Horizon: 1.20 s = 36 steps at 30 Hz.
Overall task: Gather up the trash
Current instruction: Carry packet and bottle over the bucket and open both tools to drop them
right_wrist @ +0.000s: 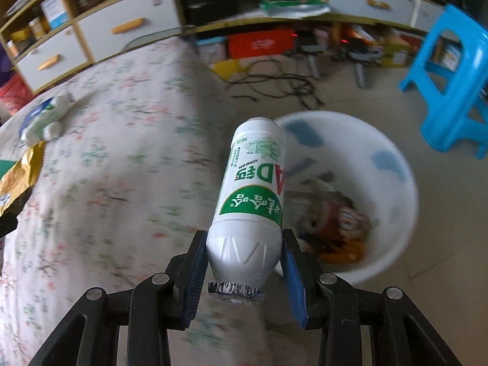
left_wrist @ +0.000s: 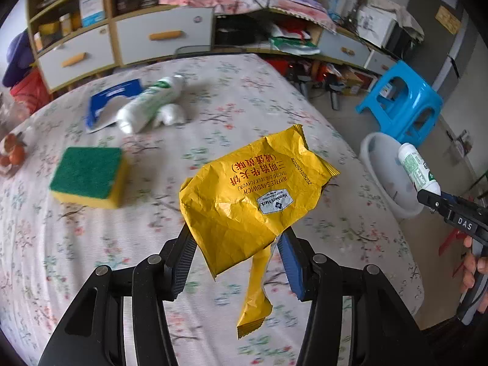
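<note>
My left gripper (left_wrist: pixel 236 236) is shut on a crumpled yellow snack wrapper (left_wrist: pixel 244 195) and holds it above the floral bedspread (left_wrist: pixel 91 259). My right gripper (right_wrist: pixel 244 238) is shut on a white and green drink bottle (right_wrist: pixel 253 195), foil cap toward the camera, near the bed's edge beside the white trash tub (right_wrist: pixel 393 164), which holds several wrappers. The bottle (left_wrist: pixel 418 169) and the tub (left_wrist: pixel 378 164) also show at the right of the left wrist view. A second white bottle (left_wrist: pixel 149 103), a blue packet (left_wrist: pixel 106 97) and crumpled tissue (left_wrist: pixel 172 114) lie far on the bed.
A green and yellow sponge (left_wrist: pixel 88 177) lies on the bed at the left, with orange fruit (left_wrist: pixel 13 152) at the far left edge. A blue plastic stool (left_wrist: pixel 402 100) stands on the floor beyond the tub. Cabinets with drawers (left_wrist: pixel 161 36) line the back wall.
</note>
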Each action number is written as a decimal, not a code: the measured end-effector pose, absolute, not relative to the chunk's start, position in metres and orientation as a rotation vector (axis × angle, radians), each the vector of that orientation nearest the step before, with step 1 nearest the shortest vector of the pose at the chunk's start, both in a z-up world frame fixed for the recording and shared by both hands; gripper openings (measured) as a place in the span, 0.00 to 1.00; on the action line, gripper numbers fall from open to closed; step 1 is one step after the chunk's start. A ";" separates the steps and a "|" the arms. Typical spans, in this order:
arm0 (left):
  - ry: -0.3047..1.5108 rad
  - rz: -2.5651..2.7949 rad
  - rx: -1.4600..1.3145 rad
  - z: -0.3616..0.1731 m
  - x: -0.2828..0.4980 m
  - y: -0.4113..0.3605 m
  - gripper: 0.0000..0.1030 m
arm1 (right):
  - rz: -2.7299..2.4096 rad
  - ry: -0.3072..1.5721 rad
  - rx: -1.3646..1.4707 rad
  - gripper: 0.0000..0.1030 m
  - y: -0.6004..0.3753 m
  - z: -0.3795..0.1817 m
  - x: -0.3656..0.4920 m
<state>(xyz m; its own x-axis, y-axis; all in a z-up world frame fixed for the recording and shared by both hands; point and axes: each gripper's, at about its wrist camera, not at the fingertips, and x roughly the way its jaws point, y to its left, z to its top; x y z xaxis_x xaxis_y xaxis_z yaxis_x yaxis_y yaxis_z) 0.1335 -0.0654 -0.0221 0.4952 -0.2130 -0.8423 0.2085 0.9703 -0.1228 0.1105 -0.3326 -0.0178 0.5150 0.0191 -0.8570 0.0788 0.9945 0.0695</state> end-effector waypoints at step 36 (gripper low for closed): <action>1.045 -0.567 0.212 -0.046 0.173 -0.290 0.54 | -0.247 1.001 0.303 0.54 -0.474 -0.011 0.080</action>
